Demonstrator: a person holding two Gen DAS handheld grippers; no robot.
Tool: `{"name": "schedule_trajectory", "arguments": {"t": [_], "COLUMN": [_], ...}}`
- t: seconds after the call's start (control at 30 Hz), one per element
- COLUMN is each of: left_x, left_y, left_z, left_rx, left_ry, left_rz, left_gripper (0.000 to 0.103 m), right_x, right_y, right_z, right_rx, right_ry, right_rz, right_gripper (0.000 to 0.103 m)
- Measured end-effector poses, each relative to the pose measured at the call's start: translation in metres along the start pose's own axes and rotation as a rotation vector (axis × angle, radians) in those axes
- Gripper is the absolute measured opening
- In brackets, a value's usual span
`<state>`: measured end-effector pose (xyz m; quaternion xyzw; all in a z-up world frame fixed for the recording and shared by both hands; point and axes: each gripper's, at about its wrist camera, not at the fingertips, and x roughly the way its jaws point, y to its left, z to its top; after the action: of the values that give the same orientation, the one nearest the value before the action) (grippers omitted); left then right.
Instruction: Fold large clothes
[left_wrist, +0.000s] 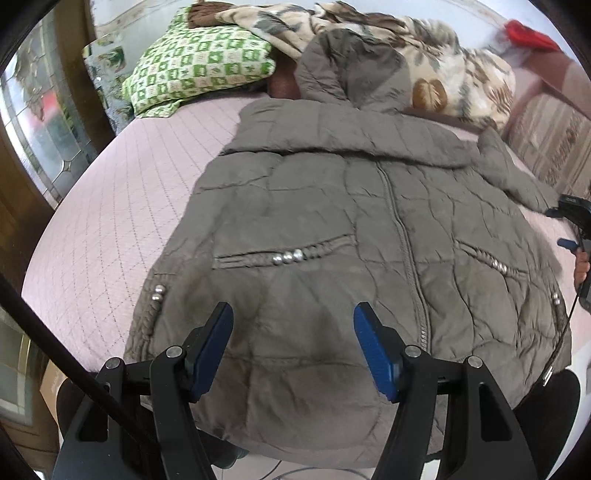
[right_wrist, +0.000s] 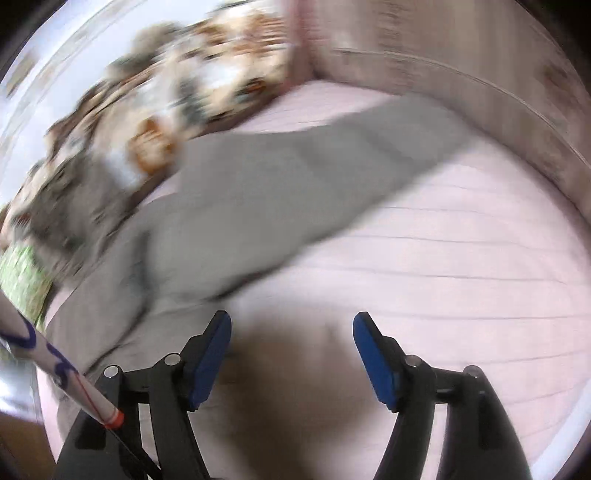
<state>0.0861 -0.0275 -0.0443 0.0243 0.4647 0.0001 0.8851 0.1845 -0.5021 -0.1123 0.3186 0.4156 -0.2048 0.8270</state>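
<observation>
Left hand-held gripper agape, empty, above jacket hem.

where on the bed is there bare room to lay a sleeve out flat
Bare pink sheet lies left of the jacket, below the green pillow. More below the sleeve. Crowded at the top: blanket.

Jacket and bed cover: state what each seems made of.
Jacket: apparently padded synthetic shell, matte grey-brown; puffy quilted panels, metal-looking zip and shiny studs. Bed cover: seemingly soft quilted textile, matte pale pink, with stitched diamond lines.
</observation>
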Motion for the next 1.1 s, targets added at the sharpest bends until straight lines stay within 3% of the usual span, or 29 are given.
{"name": "schedule_trajectory", "arguments": {"t": [0.13, 0.23, 0.67, 0.7, 0.73, 0.77, 0.83, 0.97, 1.1], "left_x": [0.006, 0.013, 0.047, 0.048, 0.048, 0.047, 0.043, 0.032, 0.018], "left_y": [-0.006, -0.011, -0.031, -0.03, -0.029, -0.028, -0.026, -0.017, -0.005], "left_z": [0.004, 0.01, 0.022, 0.022, 0.022, 0.021, 0.02, 0.017, 0.012], "left_rx": [0.003, 0.0, 0.052, 0.051, 0.05, 0.048, 0.047, 0.033, 0.001], "left_ry": [0.023, 0.041, 0.107, 0.109, 0.107, 0.103, 0.088, 0.063, 0.037], "left_rz": [0.008, 0.018, 0.074, 0.072, 0.067, 0.063, 0.055, 0.03, -0.003], "left_gripper": [0.067, 0.067, 0.067, 0.067, 0.067, 0.067, 0.067, 0.067, 0.067], "right_x": [0.007, 0.015, 0.077, 0.079, 0.079, 0.078, 0.073, 0.032, -0.016], "right_y": [-0.079, -0.109, -0.126, -0.126, -0.125, -0.126, -0.126, -0.106, -0.059], "right_z": [0.017, 0.03, 0.124, 0.128, 0.132, 0.132, 0.136, 0.144, 0.145], "right_rx": [0.196, 0.27, 0.425, 0.43, 0.434, 0.431, 0.428, 0.345, 0.219], "right_ry": [0.014, -0.012, -0.097, -0.093, -0.08, -0.067, -0.041, -0.098, -0.158], "right_rz": [0.041, 0.078, 0.12, 0.107, 0.079, 0.055, 0.056, 0.001, -0.039], "right_gripper": [0.071, 0.066, 0.065, 0.063, 0.049, 0.028, 0.013, 0.01, 0.01]}}
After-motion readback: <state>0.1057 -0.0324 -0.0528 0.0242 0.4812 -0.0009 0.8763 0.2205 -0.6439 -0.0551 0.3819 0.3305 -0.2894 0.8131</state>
